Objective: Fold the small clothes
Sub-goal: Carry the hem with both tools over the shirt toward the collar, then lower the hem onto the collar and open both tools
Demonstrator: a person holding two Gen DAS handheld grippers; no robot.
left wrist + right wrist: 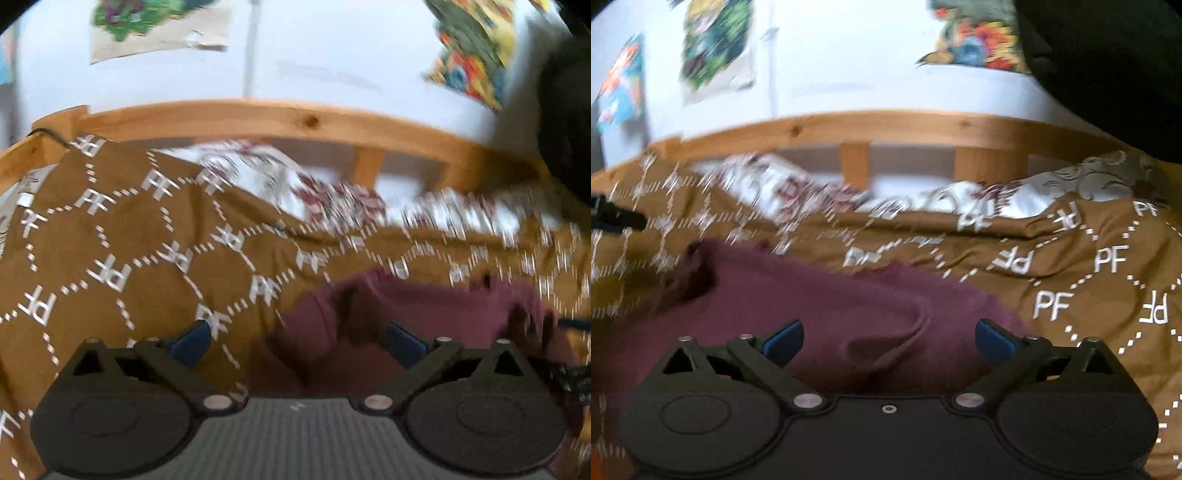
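- Most of both views is taken up by a brown bedspread (110, 229) printed with white letters, spread over a bed with a wooden frame (258, 118); a white floral sheet (798, 188) is seen bunched along the far side.
- On the bedspread a maroon garment (798, 295) is laid rumpled, not yet folded; motion blur hides its exact outline.
- From the right gripper (889, 338) the garment is found directly ahead and beneath, running off to the left, with a raised fold between the fingers; this hand is judged the nearer.
- From the left gripper (298, 338) the cloth is seen ahead and to the right, only its left edge lying between the fingers.
- Both grippers are held with blue pads (783, 341) wide apart, and nothing is clamped in either.
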